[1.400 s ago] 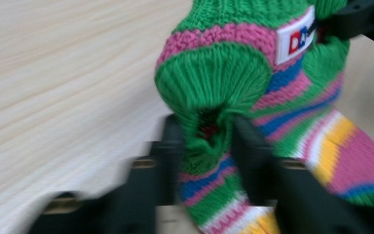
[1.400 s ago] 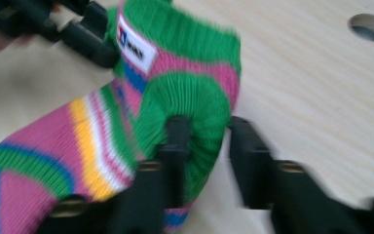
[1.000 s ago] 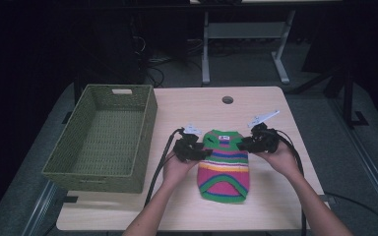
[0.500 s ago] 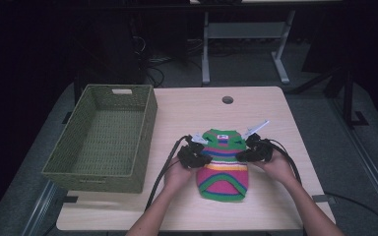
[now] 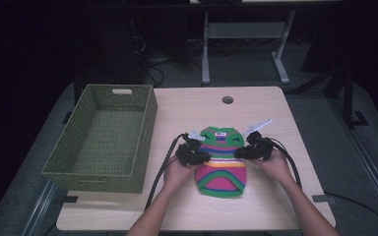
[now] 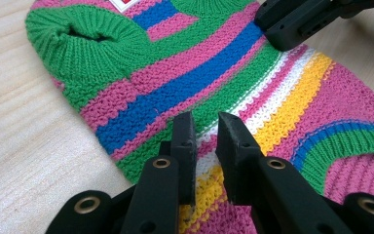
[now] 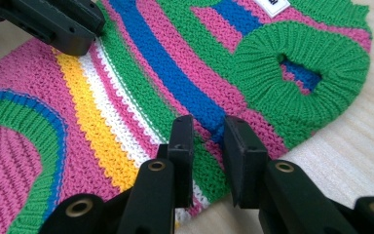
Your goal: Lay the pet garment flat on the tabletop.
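**Both jaws nipping the sides of the striped sweater**

Pale wood runs under everything, and dark floor with cables and a metal stand lies beyond the table's (image 5: 270, 105) far edge.

Starting at my left gripper (image 6: 205, 127): its jaws have just been parting a little after a squeeze, and a narrow slot stands between the pads. They sit right down on the knit at the sweater's (image 5: 221, 160) left edge, over the white and yellow stripes. I judge a thin pinch of fabric is caught there, though the fold itself is hidden under the jaw tips, so I can't be sure the pads press on it.

My right gripper (image 7: 209, 127) mirrors this on the other edge, at the blue and green bands just below the green arm cuff (image 7: 299, 73). Its jaws have likewise eased apart slightly, leaving a small gap, and they rest low on the cloth.

Each gripper shows in the other's view across the garment, so I hold the two at matching height on opposite sides; that seems chosen so the small sweater will lift or fold evenly instead of twisting.

The sweater lies flat at the table's middle, neck and label pointing away from me. Well to its left stands the green woven basket (image 5: 142, 123), the likely destination.
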A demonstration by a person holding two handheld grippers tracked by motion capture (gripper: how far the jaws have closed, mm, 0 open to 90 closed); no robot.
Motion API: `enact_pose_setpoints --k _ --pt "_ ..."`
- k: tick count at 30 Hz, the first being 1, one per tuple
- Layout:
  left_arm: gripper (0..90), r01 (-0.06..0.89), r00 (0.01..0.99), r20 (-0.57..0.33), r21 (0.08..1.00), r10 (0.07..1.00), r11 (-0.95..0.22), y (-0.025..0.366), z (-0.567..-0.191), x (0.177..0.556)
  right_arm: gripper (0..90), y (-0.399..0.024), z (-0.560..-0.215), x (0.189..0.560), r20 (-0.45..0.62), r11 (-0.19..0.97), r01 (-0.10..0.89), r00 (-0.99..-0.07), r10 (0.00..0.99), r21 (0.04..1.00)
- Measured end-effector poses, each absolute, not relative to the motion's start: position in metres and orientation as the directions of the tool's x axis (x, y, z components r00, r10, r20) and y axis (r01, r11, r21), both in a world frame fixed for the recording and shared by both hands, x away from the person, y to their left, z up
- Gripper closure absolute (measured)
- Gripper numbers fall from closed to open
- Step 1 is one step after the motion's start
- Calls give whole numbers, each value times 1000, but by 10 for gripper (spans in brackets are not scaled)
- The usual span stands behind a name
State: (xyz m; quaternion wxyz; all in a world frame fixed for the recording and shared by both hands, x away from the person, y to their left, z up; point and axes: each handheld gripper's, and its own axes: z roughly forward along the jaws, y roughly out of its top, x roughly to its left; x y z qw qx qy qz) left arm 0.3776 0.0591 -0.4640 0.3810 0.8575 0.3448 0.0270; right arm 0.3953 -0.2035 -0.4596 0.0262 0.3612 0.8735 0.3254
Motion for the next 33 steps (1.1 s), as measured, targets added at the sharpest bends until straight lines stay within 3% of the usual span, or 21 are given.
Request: enact_pose_setpoints --k 15,22,27,33 --pt "731 567 763 -211 671 610 -477 57 -464 375 676 -202 -459 394 198 522 621 -733 651 584" --pt "711 521 793 -140 659 593 -542 55 -459 371 601 -201 -459 394 216 519 624 -736 641 584" --pt "695 515 798 -152 674 583 -530 55 -455 369 573 -197 -453 390 157 556 584 -760 631 591" --pt "673 516 798 -165 686 580 -514 60 -450 367 529 -197 -451 389 199 543 597 -760 619 590"
